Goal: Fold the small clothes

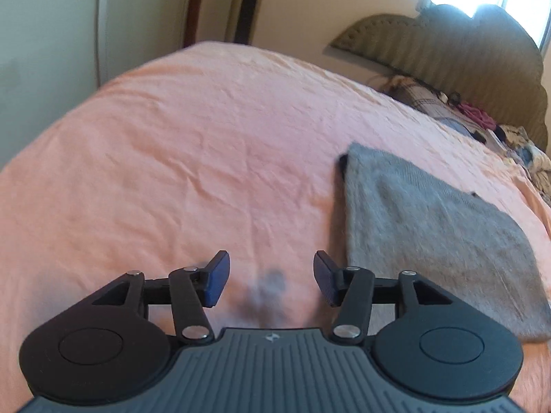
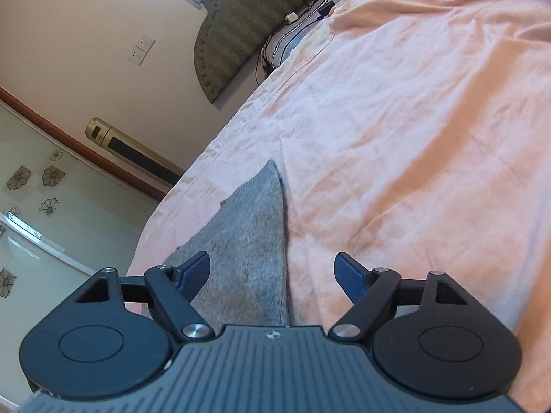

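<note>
Pink bedsheet (image 1: 206, 137) carries the grey garment (image 1: 430, 227), lying flat and folded, long axis running away from the cameras. It lies right of the left gripper (image 1: 271, 278), whose fingers are spread and empty; the right gripper (image 2: 272, 275) hovers nearer, over its near edge, fingers spread, holding nothing.

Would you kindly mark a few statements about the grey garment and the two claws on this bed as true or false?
1. The left claw is open and holds nothing. True.
2. The right claw is clamped on the grey garment. False: its jaws stand apart, empty.
3. The grey garment lies flat on the pink bedsheet. True.
4. The grey garment is draped over the green headboard. False: it lies on the sheet, apart from the headboard.
</note>
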Available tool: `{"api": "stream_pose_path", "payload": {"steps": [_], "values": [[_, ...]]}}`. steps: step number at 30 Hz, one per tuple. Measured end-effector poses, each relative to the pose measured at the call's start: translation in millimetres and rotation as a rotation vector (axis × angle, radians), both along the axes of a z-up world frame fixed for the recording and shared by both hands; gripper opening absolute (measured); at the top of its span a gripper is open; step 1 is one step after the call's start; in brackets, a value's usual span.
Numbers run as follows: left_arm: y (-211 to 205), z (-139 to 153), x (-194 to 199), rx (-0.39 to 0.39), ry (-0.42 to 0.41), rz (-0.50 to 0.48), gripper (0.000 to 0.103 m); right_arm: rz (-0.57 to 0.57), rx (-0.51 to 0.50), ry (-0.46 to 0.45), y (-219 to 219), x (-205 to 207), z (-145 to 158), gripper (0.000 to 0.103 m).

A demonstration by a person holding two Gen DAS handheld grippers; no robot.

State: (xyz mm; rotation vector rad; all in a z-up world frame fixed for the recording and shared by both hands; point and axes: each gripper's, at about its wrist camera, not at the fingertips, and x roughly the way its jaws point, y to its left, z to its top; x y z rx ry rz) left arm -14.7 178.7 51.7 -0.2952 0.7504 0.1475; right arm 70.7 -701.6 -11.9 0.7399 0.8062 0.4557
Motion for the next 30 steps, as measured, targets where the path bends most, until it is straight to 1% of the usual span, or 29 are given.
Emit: {"api": "stream_pose_path", "payload": {"steps": [2, 5, 7, 9, 11, 15, 17, 19, 21, 22, 23, 24, 25, 26, 27, 28, 29, 30], "values": [[7.8, 11.4, 14.5, -0.02, -0.049, 0.002, 0.053, 0.01, -0.023, -0.014, 2.9, 10.3, 4.3, 0.083], [8.5, 20.1, 45.9, -0.062, -0.114, -0.031, 0.053, 0.045, -0.073, -0.039, 19.6, 29.2, 13.3, 0.083], [2.6, 19.2, 72.4, -0.096, -0.125, -0.069, 0.053, 0.068, -0.112, -0.054, 31.6, 42.6, 17.8, 0.083], [-7.2, 13.0, 103.0, -0.125, -0.111, -0.124, 0.053, 0.098, -0.148, -0.061, 45.5, 59.9, 18.6, 0.083], [-21.4, 3.9, 133.4, -0.104, -0.067, -0.173, 0.053, 0.122, -0.194, -0.051, 60.0, 78.9, 16.9, 0.083], [-52.4, -17.9, 183.8, 0.009, 0.008, -0.246, 0.053, 0.154, -0.308, -0.035, 88.2, 116.0, 9.3, 0.083], [-61.3, -27.1, 199.3, 0.031, 0.033, -0.263, 0.053, 0.158, -0.374, -0.046, 101.9, 132.0, 5.6, 0.083], [-68.7, -36.1, 211.4, 0.043, 0.056, -0.287, 0.053, 0.176, -0.392, -0.053, 112.3, 145.5, -0.1, 0.083], [-75.5, -40.7, 215.1, 0.082, 0.034, -0.311, 0.052, 0.195, -0.408, -0.062, 122.9, 155.1, -6.1, 0.083], [-78.4, -41.3, 216.1, 0.094, 0.023, -0.326, 0.032, 0.22, -0.419, -0.069, 131.6, 160.1, -9.4, 0.075], [-79.9, -41.0, 216.5, 0.091, 0.011, -0.335, 0.01, 0.243, -0.425, -0.074, 137.2, 162.9, -12.2, 0.047], [-80.9, -39.5, 215.8, 0.088, -0.001, -0.333, 0.01, 0.26, -0.437, -0.073, 143.3, 166.2, -12.6, 0.026], [-82.5, -37.0, 213.5, 0.11, -0.019, -0.318, 0.01, 0.269, -0.421, -0.072, 145.2, 167.4, -10.8, 0.014], [-83.1, -32.9, 209.8, 0.138, -0.044, -0.296, 0.009, 0.257, -0.404, -0.109, 144.9, 165.9, -5.3, 0.014], [-81.8, -27.8, 207.8, 0.147, -0.074, -0.276, 0.009, 0.241, -0.386, -0.141, 143.5, 163.2, 2.4, 0.014], [-76.6, -24.0, 205.6, 0.139, -0.096, -0.247, 0.009, 0.213, -0.356, -0.173, 139.5, 161.6, 10.0, 0.014], [-70.8, -22.3, 206.7, 0.115, -0.096, -0.23, 0.009, 0.194, -0.317, -0.184, 134.9, 161.6, 13.9, 0.014], [-63.3, -26.6, 211.1, 0.088, -0.072, -0.213, 0.009, 0.181, -0.286, -0.184, 131.4, 164.6, 14.1, 0.014]]}}
